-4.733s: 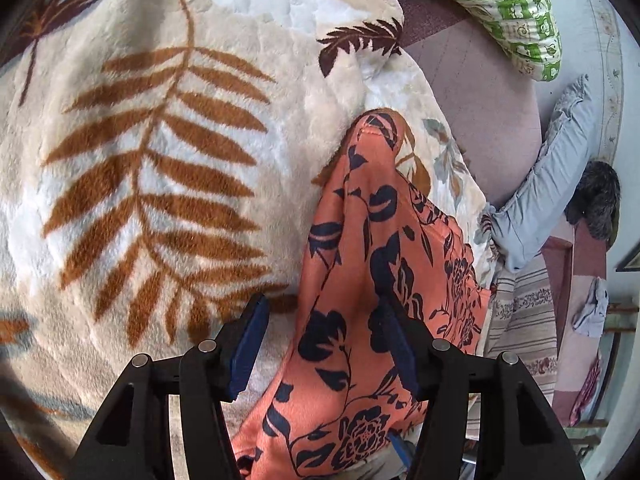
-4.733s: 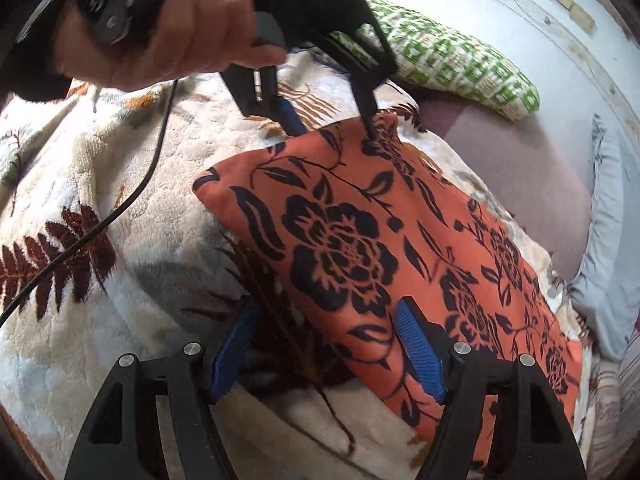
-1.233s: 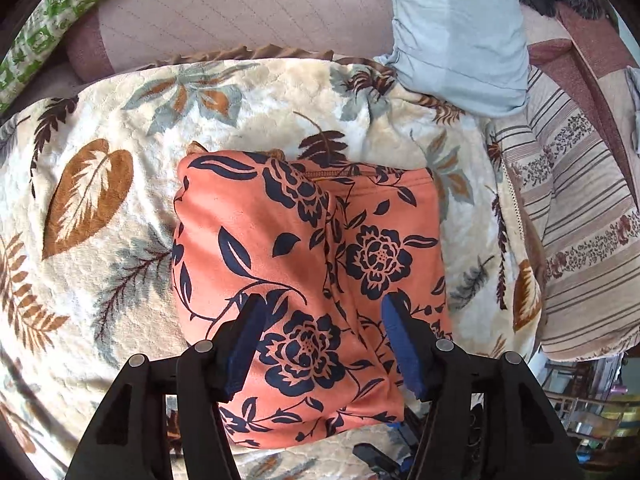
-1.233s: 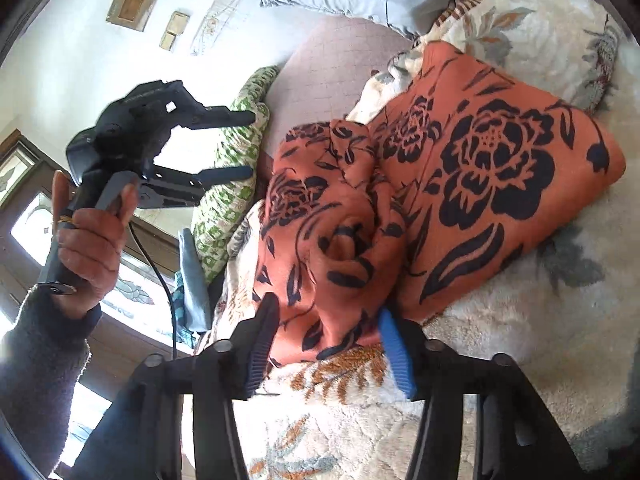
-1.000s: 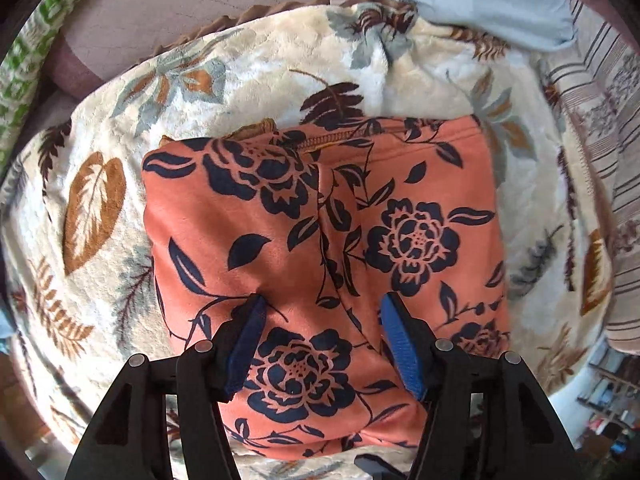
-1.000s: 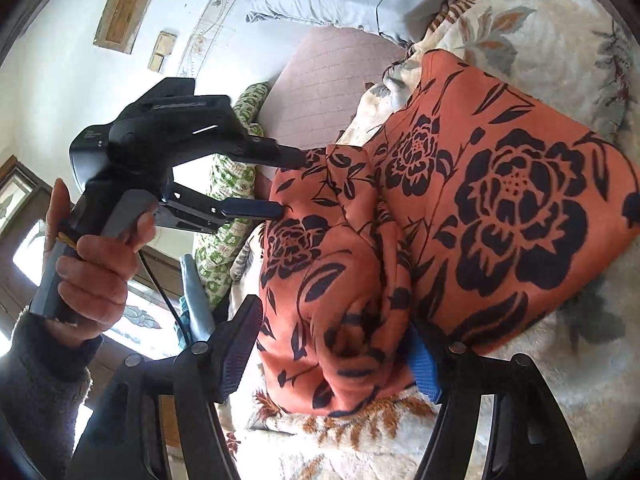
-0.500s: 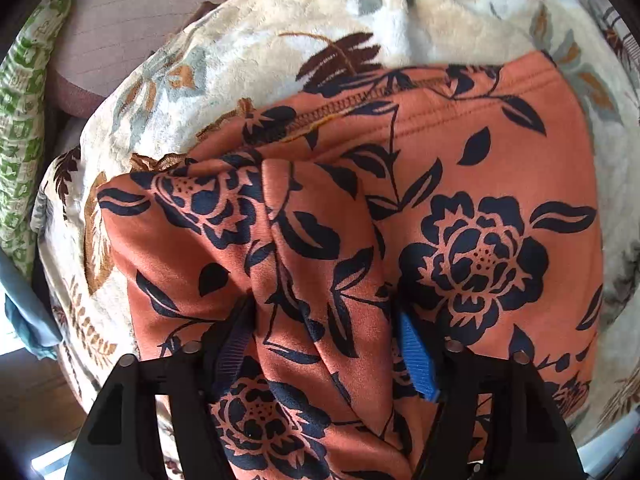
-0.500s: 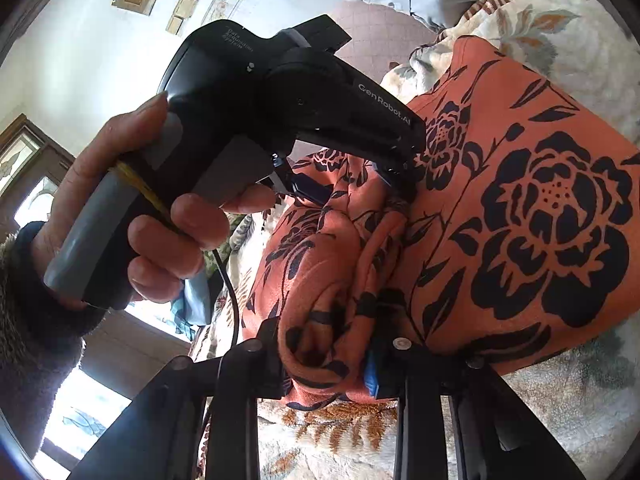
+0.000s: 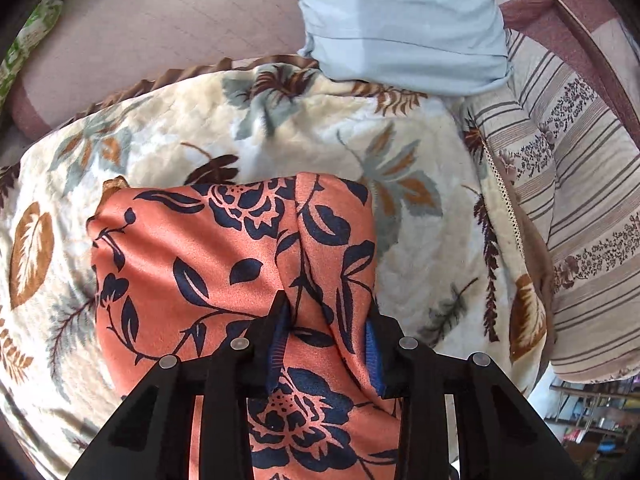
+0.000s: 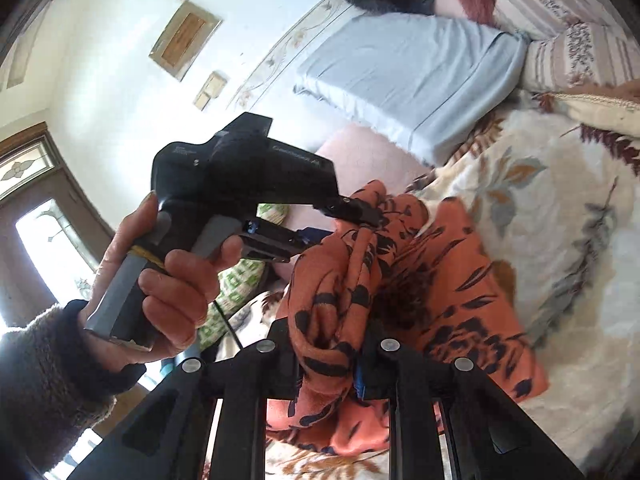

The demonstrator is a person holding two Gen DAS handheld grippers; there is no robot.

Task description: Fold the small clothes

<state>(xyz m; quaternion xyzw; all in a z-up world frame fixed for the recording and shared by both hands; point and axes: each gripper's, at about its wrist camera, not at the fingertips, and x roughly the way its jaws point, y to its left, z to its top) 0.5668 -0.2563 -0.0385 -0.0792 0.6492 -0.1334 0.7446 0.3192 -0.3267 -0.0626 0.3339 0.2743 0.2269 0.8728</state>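
Moved: both hand-held grippers, spread a second ago, now pinch the garment (image 9: 224,264).
Left hand-held gripper (image 9: 326,316): pinching a ridge.
Right hand-held gripper (image 10: 326,334): pinching bunched edge.
Garment: half-lifted off the blanket (image 9: 304,128).
Risk: slippery fabric may slide free, spoiling the fold.

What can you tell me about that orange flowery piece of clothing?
The orange garment is soft cloth printed with dark navy flowers and leaves. It lies bunched and partly folded on a leaf-patterned blanket. Both grippers are shut on gathered folds of it: the left gripper and the right gripper.
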